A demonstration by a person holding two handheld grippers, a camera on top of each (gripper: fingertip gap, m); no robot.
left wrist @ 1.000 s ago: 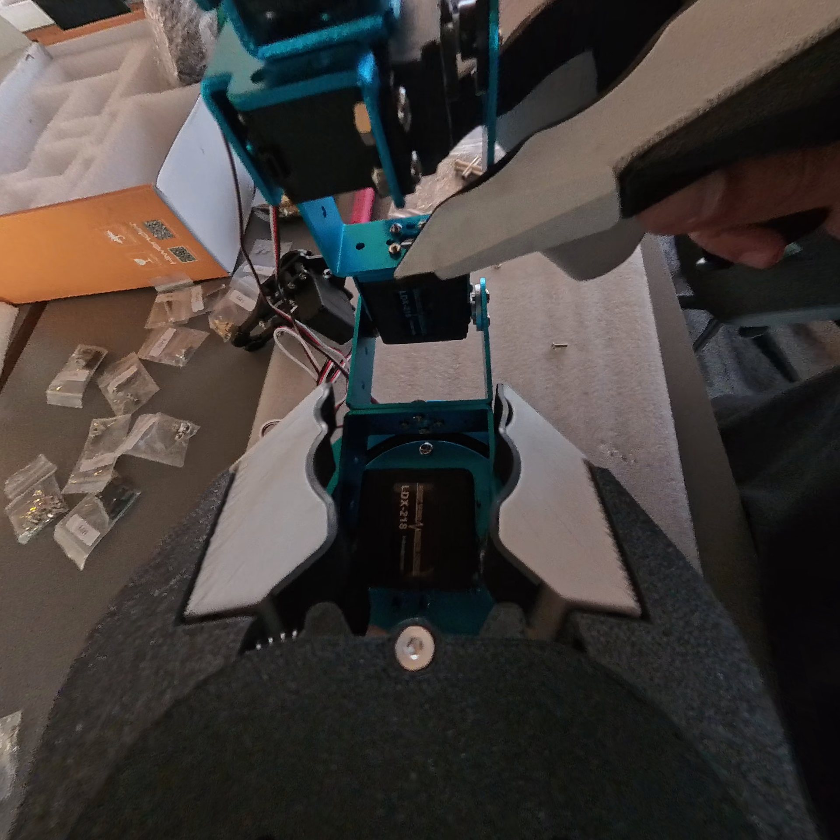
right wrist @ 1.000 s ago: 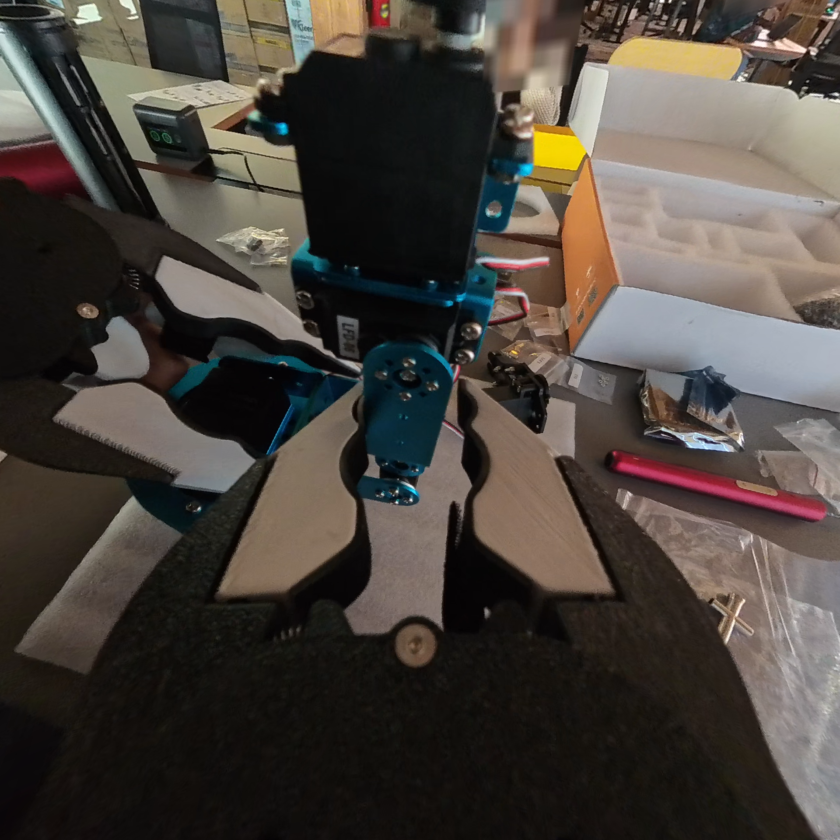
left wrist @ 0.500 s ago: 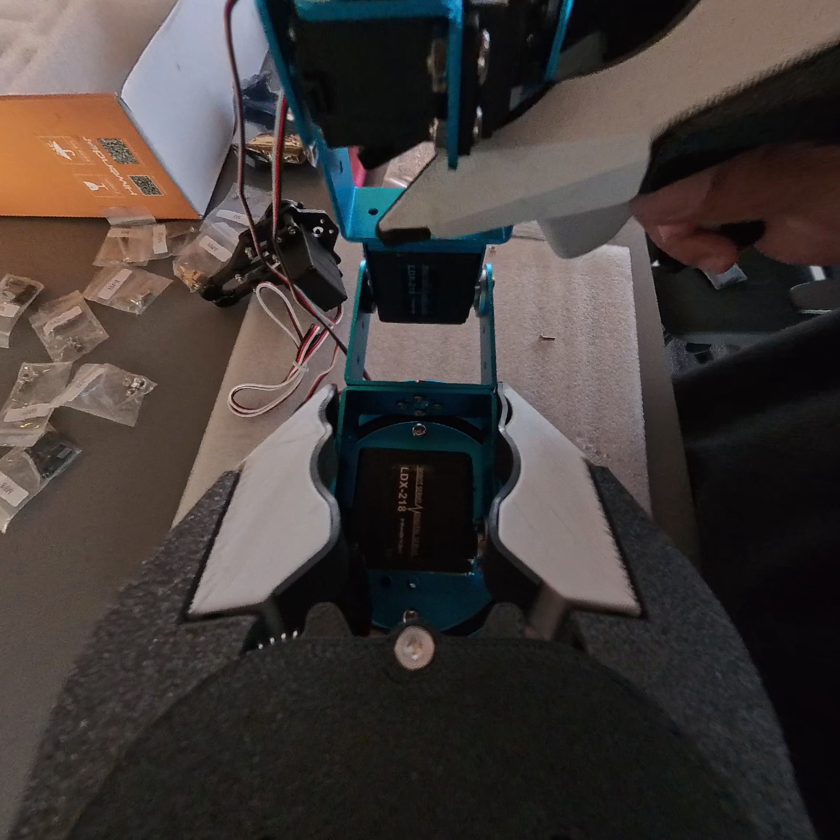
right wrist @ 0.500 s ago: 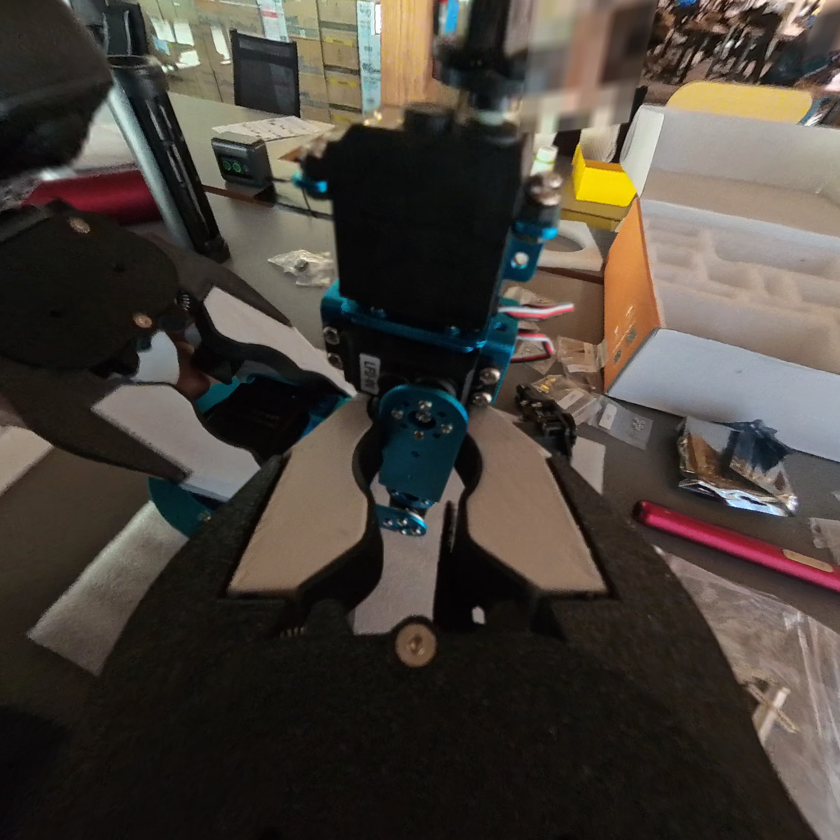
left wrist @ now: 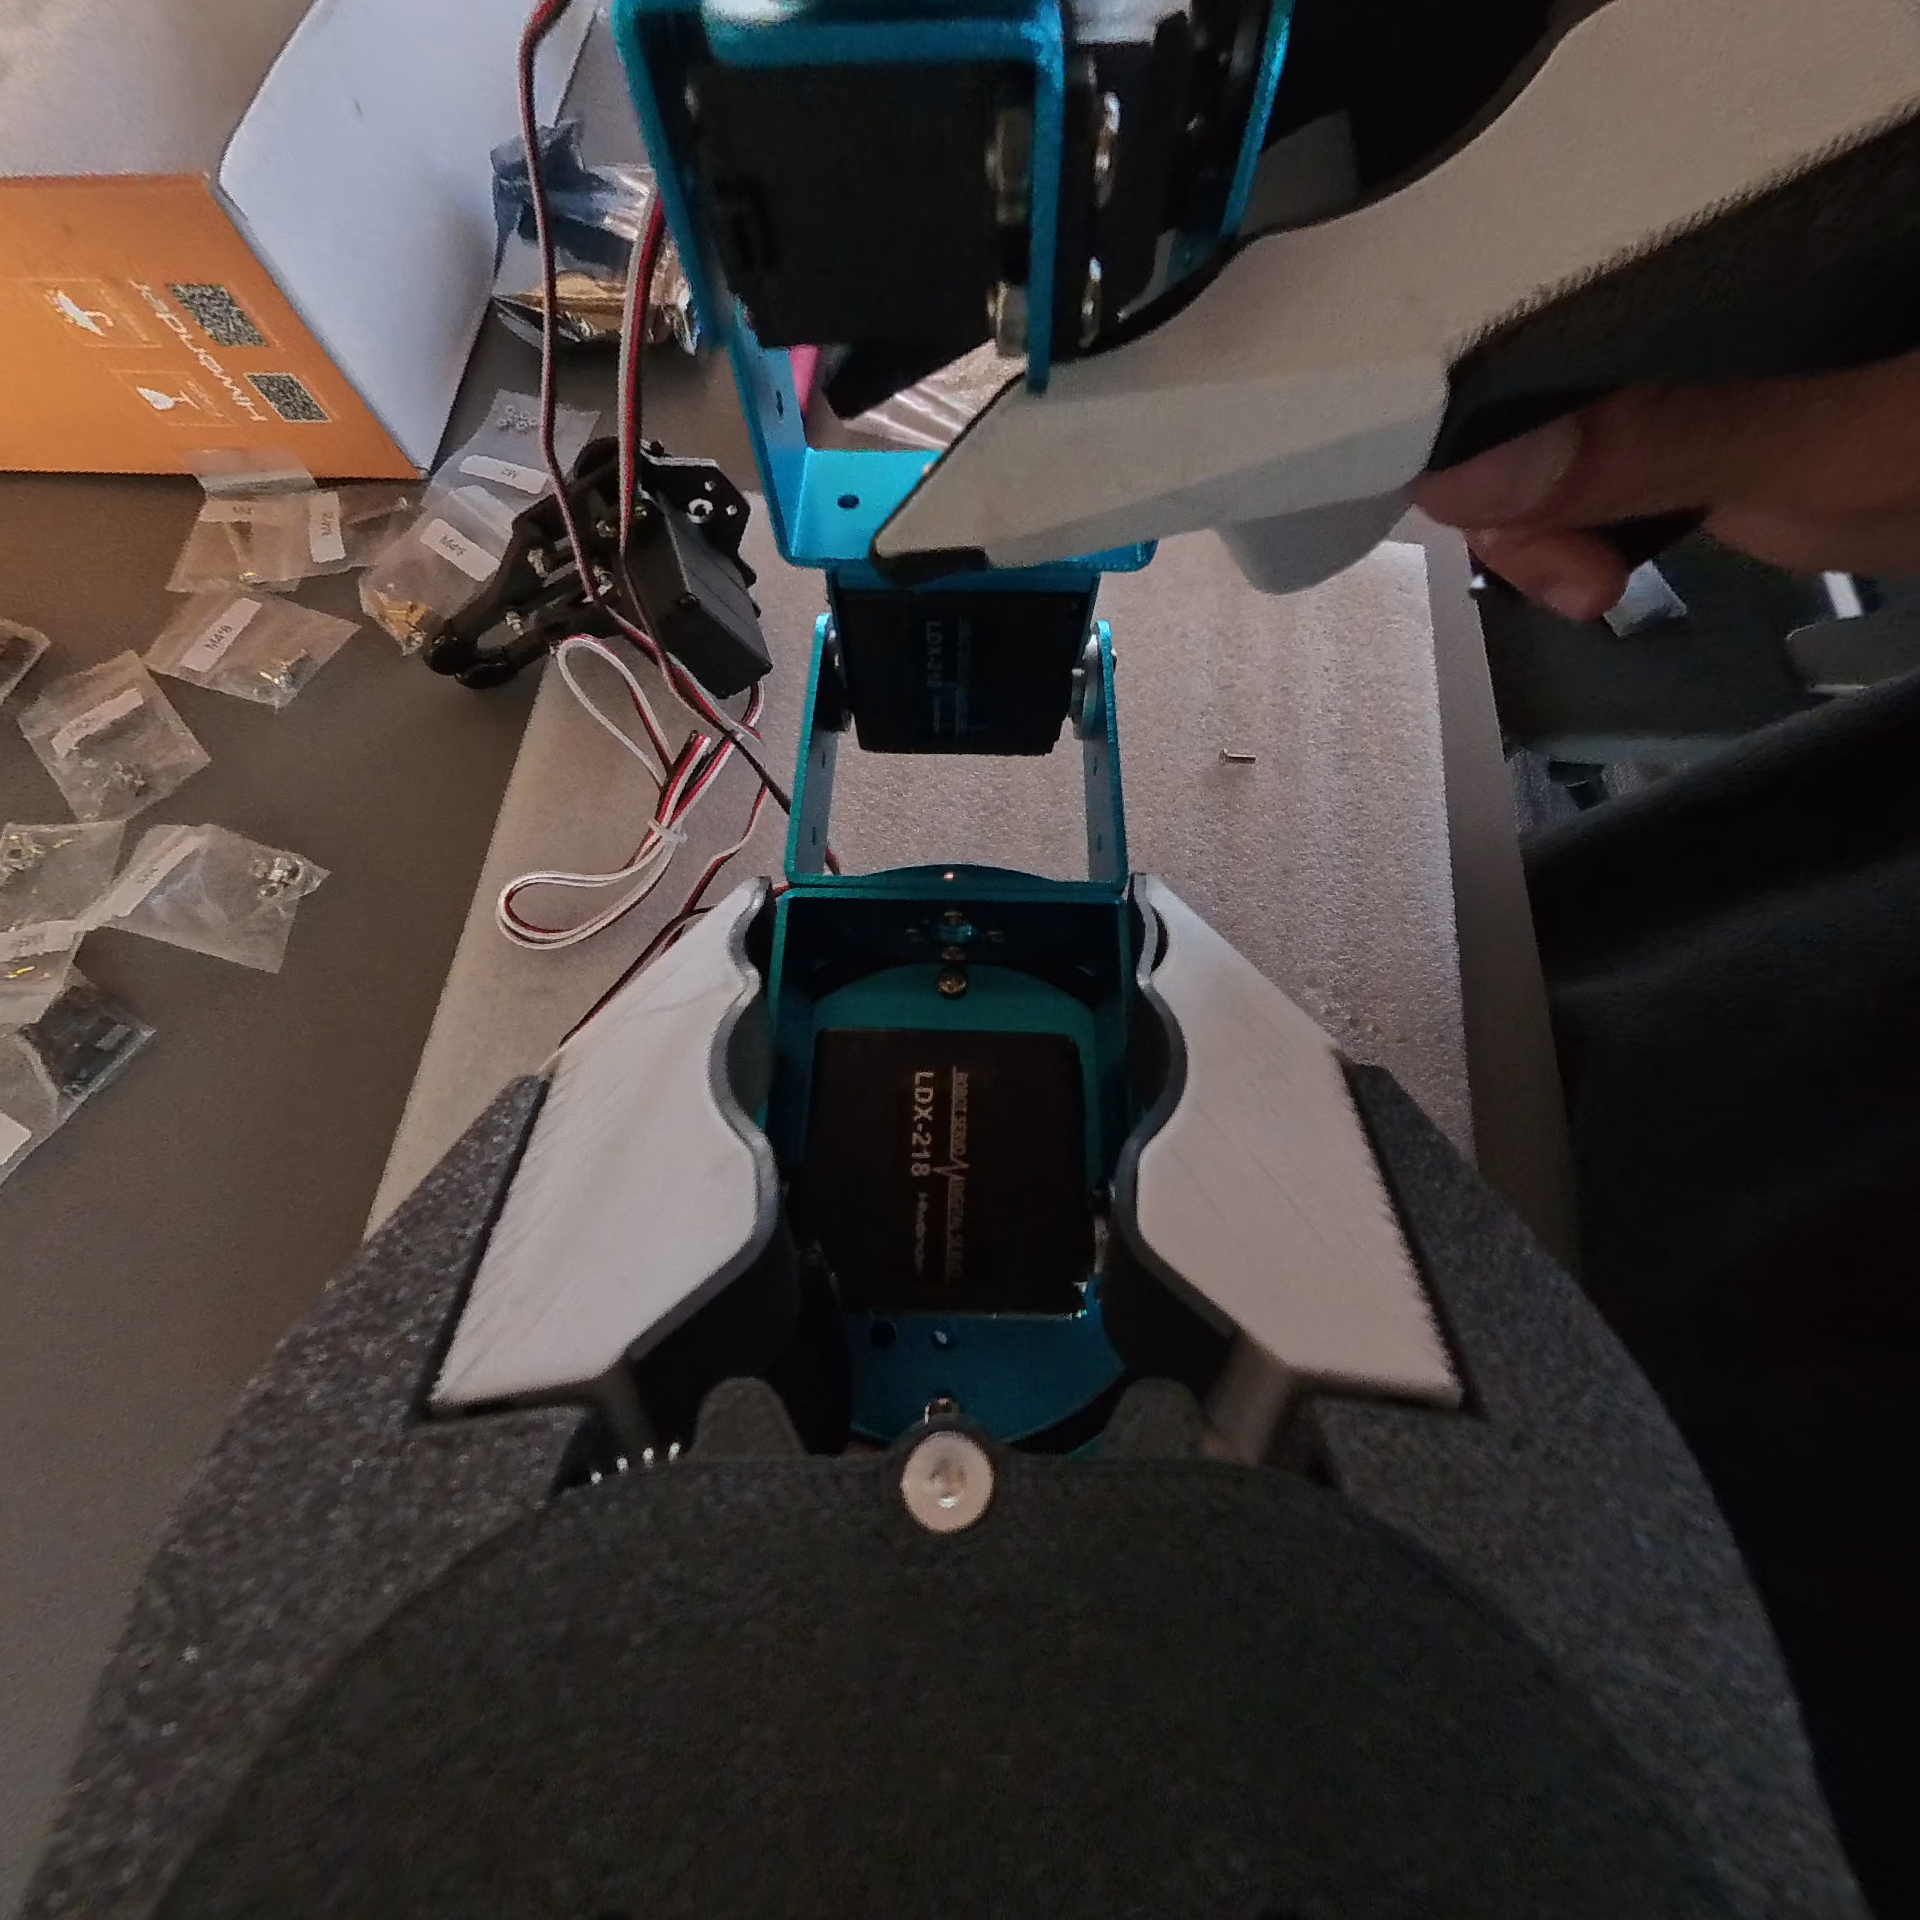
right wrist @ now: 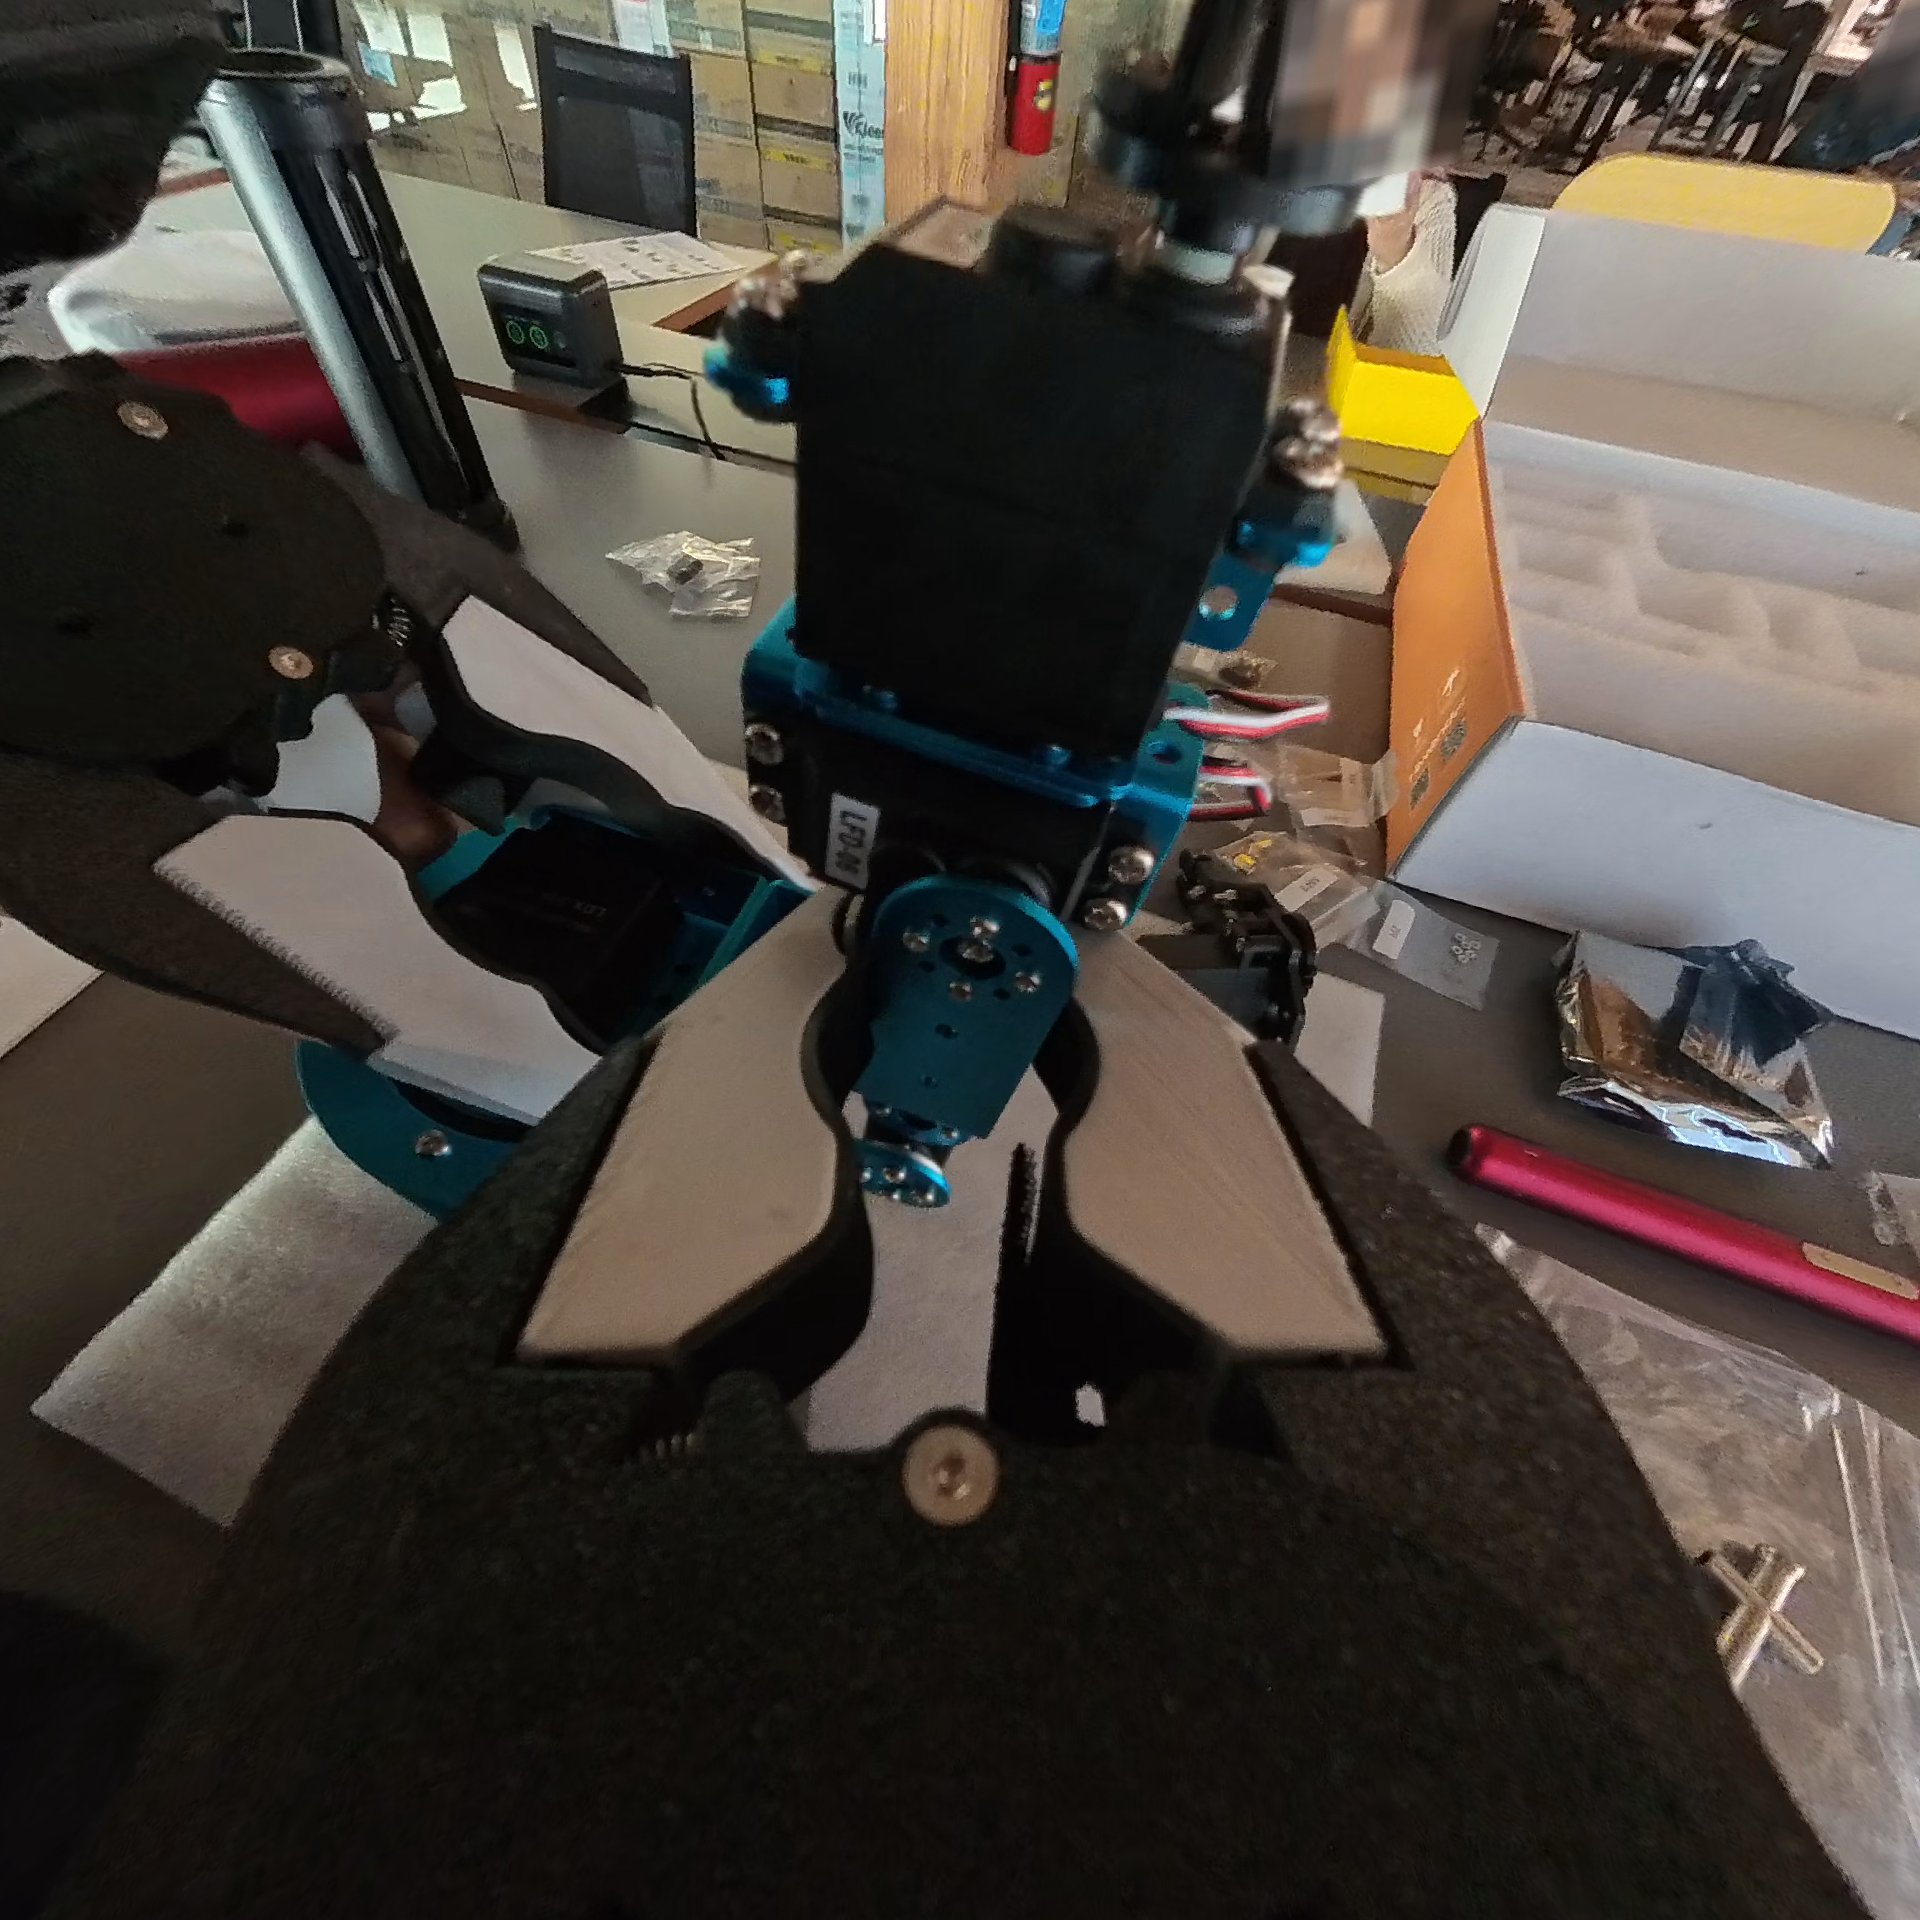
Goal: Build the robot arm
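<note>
A small blue metal robot arm with black servos stands on a white foam mat point(left wrist: 1299, 831). My left gripper point(left wrist: 948, 909) is shut on the arm's blue base bracket, with a black servo point(left wrist: 940, 1174) between the fingers. My right gripper point(right wrist: 961, 971) is shut on a blue joint bracket point(right wrist: 966, 1039) under the large upper servo point(right wrist: 1029, 499). The right gripper also shows in the left wrist view point(left wrist: 1164, 468), held by a hand above a middle servo point(left wrist: 951, 665). The left gripper shows at the left of the right wrist view point(right wrist: 364, 935).
Red, black and white wires point(left wrist: 644, 810) run to a black claw part point(left wrist: 592, 582). Several small bags of screws point(left wrist: 187, 883) lie beside an orange and white box point(right wrist: 1558, 675). A pink tool point(right wrist: 1683, 1236), a foil bag point(right wrist: 1694, 1049) and a loose screw point(left wrist: 1236, 758) lie nearby. The gap from one gripper's tips to the other's is roughly 7 cm. About 11 cm separates my left fingertips from the loose screw point(left wrist: 1236, 758).
Both grippers keep their hold. The arm's upper section has leaned over and shifted right in the right wrist view. The left wrist view now looks more steeply down at the table.
</note>
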